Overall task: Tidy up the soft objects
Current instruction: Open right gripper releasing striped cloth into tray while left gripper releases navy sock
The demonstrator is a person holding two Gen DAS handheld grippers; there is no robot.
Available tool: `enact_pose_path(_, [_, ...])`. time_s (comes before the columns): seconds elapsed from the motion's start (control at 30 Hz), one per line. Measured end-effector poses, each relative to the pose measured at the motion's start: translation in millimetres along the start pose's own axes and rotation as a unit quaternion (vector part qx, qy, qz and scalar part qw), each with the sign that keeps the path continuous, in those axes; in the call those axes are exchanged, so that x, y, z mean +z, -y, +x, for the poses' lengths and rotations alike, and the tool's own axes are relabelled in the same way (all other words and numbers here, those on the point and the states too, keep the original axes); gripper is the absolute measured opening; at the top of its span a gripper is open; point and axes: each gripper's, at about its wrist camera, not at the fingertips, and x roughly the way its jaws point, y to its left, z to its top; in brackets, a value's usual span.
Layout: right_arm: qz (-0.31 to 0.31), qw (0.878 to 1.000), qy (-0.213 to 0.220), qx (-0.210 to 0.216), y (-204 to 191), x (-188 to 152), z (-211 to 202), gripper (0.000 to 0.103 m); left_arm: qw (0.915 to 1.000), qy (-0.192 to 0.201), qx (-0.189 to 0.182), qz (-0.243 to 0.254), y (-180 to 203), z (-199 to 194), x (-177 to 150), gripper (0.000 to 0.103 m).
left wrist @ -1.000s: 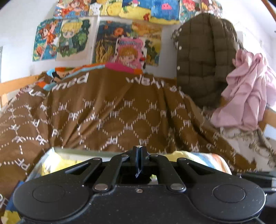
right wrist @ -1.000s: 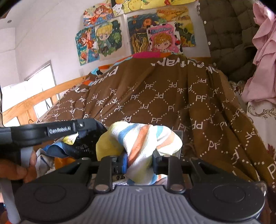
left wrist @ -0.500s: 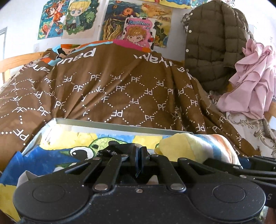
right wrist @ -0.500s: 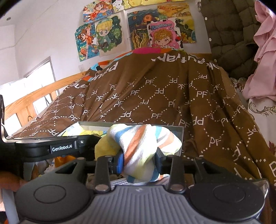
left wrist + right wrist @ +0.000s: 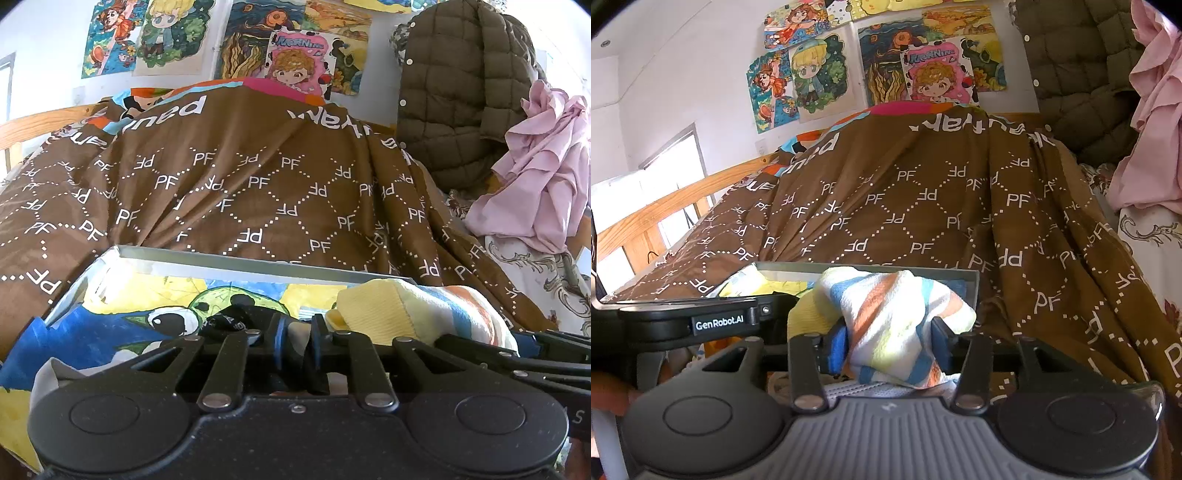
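Observation:
A striped towel (image 5: 886,317), white with yellow, orange and blue bands, is clamped between the fingers of my right gripper (image 5: 888,347); it hangs over a grey box (image 5: 971,286) on the bed. The same towel (image 5: 417,310) shows at the right in the left wrist view. My left gripper (image 5: 297,343) hovers over the box (image 5: 236,260), its jaws a narrow gap apart, nothing between them. A blue and yellow cartoon cloth (image 5: 147,317) lies in the box under it.
A brown patterned blanket (image 5: 240,184) covers the bed behind the box. A quilted olive jacket (image 5: 461,92) and a pink garment (image 5: 543,170) hang at the right. A wooden bed rail (image 5: 665,206) runs along the left. Posters cover the wall.
Both grippers have lowered toward the box, so its inside and the cartoon cloth came into view. The left jaws have parted slightly. The right keeps its hold on the towel.

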Motion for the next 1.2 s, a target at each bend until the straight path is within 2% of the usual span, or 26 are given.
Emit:
enact_pose_path(0.07, [-0.001,1.000,0.000,0.000,-0.2,-0.1,0.0,0.053,1.0000,0.000,0.001,-0.002,-0.3,-0.8,-0.1,0.021])
enact_pose_path(0.2, [0.000,1.000,0.000,-0.002,2.4,0.8,0.5,0.059,1.0000,0.002,0.004,-0.009,-1.8,-3.2,-0.2,0.034])
enact_pose_path(0.37, [0.003,1.000,0.001,-0.004,5.7,0.5,0.4,0.066,0.9998,0.003,0.008,-0.018,-3.7,-5.6,0.8,0.042])
enact_pose_path(0.53, [0.005,1.000,0.003,-0.006,5.7,-0.2,-0.7,0.073,0.9997,0.012,0.012,-0.020,-3.4,-9.8,2.0,0.062])
enact_pose_path(0.73, [0.010,1.000,0.008,-0.008,8.0,0.9,-2.4,0.081,0.9991,0.018,0.024,-0.031,-5.6,-13.6,4.0,0.079])
enact_pose_path(1.13, [0.022,1.000,0.017,-0.013,13.5,2.4,-4.3,0.097,0.9967,0.025,0.057,-0.052,-10.4,-19.0,5.5,0.101])
enact_pose_path(1.2, [0.027,0.999,0.015,-0.011,15.2,2.6,-4.0,0.098,0.9958,0.031,0.070,-0.051,-10.1,-21.1,5.1,0.102])
